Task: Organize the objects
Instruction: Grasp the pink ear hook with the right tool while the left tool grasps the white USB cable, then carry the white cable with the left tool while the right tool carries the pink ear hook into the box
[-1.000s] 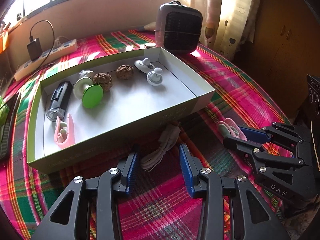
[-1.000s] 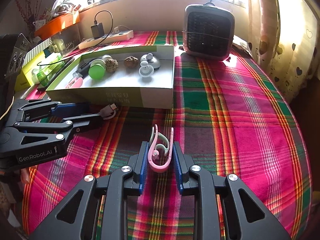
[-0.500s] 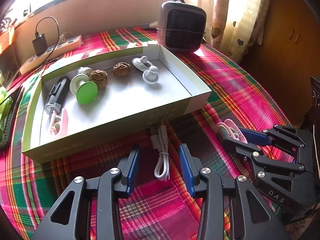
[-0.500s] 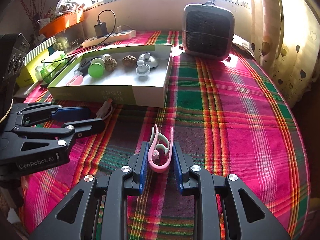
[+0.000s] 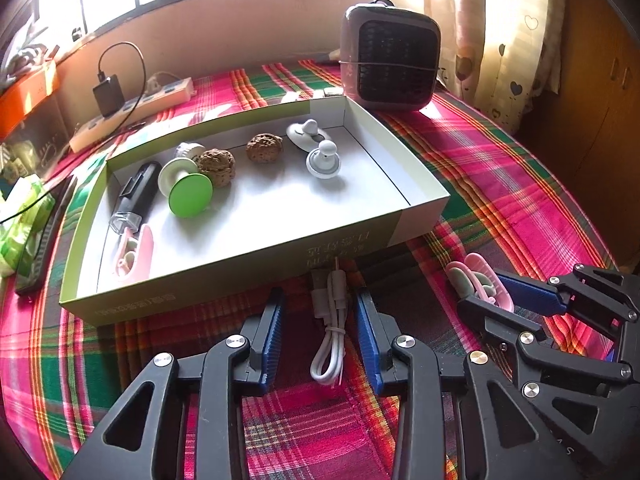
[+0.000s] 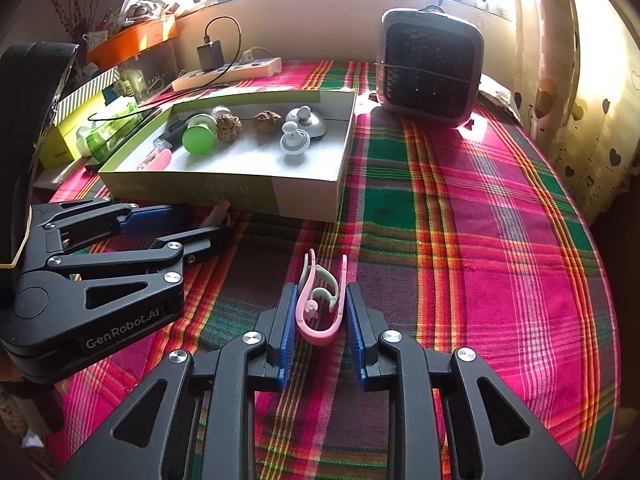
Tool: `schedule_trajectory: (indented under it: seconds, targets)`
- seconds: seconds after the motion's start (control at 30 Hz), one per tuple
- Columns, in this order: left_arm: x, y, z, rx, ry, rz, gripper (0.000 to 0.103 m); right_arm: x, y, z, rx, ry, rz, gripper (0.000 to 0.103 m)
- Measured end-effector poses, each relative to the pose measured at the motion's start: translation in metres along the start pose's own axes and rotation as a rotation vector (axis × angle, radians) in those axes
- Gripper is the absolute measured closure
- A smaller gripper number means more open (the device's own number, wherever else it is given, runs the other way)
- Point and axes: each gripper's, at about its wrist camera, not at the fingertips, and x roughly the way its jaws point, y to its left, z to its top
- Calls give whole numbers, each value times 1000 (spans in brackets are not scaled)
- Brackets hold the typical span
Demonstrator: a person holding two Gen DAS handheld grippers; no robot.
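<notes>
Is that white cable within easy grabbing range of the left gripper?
Probably yes. The cable lies on the cloth right between the left gripper's closing jaws, with nothing over it; the box sits just beyond.

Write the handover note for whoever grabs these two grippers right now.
Left gripper: jaws closing around the coiled white cable on the cloth, pads not yet on it.
Right gripper: shut on a pink clip, in front of the box.
Box: already holds another pink clip, a black torch-like item, a green-capped piece, two walnuts and two white knobs.
Left: grip the cable, put cable and clip in the box.
</notes>
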Motion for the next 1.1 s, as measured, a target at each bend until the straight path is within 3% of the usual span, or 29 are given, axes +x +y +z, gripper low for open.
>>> schedule_trajectory:
  seconds: [0.23,0.6,1.1]
  targets:
    - [-1,3,-1,-11,-3,16,85,0,1,0,-3,1,-4,78]
    - [-6,4,-9,-20,-13,-8,85,-1,5,0,-12,1,-29,78]
    - [-18,8,-25,-40,-22,-27,85,-3,24,0,-20,-12,5,78]
